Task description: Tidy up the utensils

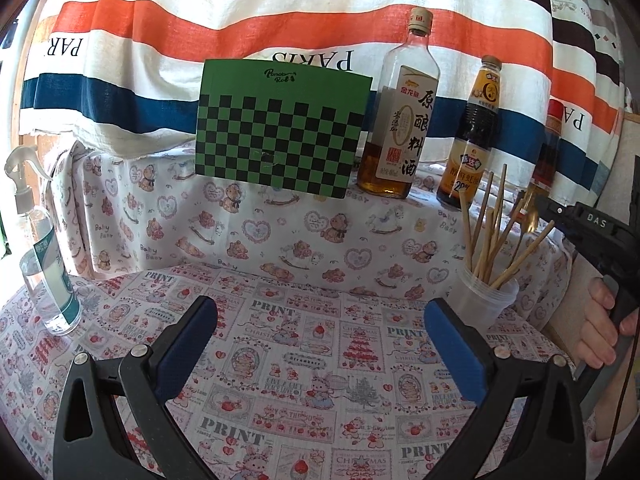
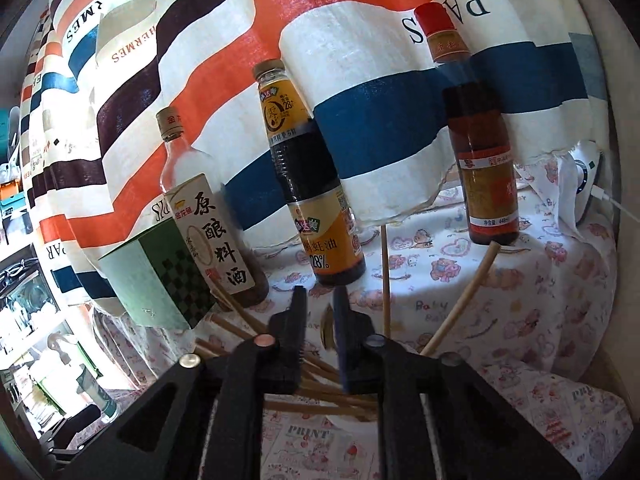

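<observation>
Now, by lines:
Right tool (image 2: pixel 320 300): jaws slightly parted, nothing gripped, directly over chopsticks (image 2: pixel 320 396).
Chopsticks: upright, fanned in cup (image 1: pixel 486 300), counter's right edge.
Left tool (image 1: pixel 320 320): wide open, empty, farther off.

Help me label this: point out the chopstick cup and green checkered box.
chopstick cup (image 1: pixel 486 300), left wrist view, on its translucent front wall.
green checkered box (image 1: pixel 280 132), left wrist view, on its checkered front face.

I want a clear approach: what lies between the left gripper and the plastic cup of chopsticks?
Only bare printed tablecloth separates left gripper from translucent plastic cup, per left wrist view.
</observation>
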